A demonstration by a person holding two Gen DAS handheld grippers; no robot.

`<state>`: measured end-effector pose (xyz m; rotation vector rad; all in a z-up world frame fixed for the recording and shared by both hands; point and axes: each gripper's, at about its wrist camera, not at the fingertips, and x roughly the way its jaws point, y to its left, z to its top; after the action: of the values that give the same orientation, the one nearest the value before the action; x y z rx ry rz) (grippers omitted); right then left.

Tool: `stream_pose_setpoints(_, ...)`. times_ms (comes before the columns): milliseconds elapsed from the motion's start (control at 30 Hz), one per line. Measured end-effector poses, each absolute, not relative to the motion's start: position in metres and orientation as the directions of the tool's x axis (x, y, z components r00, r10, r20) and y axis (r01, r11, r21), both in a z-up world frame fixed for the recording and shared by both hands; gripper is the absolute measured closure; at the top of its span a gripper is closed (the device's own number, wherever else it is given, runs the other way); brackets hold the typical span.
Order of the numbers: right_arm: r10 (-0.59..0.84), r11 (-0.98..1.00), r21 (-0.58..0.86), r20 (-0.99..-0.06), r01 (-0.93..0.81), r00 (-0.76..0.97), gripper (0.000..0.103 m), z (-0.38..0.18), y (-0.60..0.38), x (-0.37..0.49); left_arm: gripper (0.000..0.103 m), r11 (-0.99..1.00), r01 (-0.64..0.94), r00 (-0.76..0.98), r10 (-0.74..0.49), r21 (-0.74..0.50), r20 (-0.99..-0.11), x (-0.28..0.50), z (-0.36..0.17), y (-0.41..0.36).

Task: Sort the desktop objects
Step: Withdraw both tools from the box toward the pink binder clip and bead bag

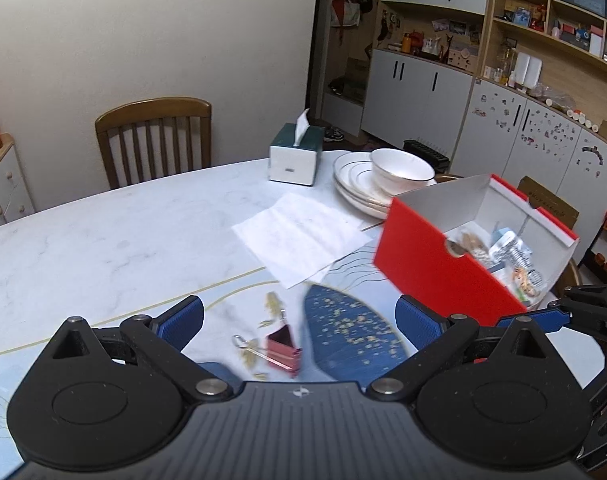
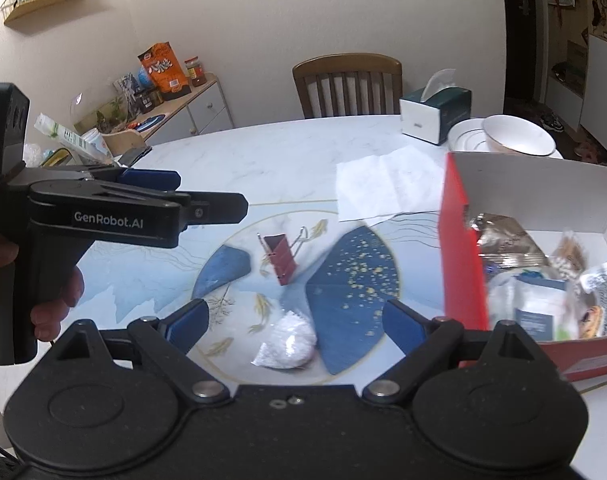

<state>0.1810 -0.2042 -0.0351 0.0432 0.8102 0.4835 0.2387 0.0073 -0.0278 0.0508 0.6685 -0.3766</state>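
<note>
Two items remain loose: your red binder clip [image 2: 280,258] at frame centre and a crumpled white bag [image 2: 287,346] below. The red box [image 2: 461,264], right, holds packets. Your right gripper [image 2: 293,322] and left gripper [image 1: 299,318] gape empty.

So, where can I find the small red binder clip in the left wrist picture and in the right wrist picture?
Left wrist view: the red binder clip lies low in the middle, between the open left gripper's fingers.
Right wrist view: the clip lies near the centre, beyond the crumpled white tissue.
Shared landmark: the red box, to the right of the clip in both views.
</note>
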Motion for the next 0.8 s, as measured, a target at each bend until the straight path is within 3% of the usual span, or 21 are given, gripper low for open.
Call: stream_pose_setpoints(800,0.328,0.92,0.139,-0.786,-0.366,0.525,0.012,-0.104,-0.156,0.202,0.0,0.907,0.422,0.693,-0.32,0.004,-0.646,0.276,-0.098,0.024)
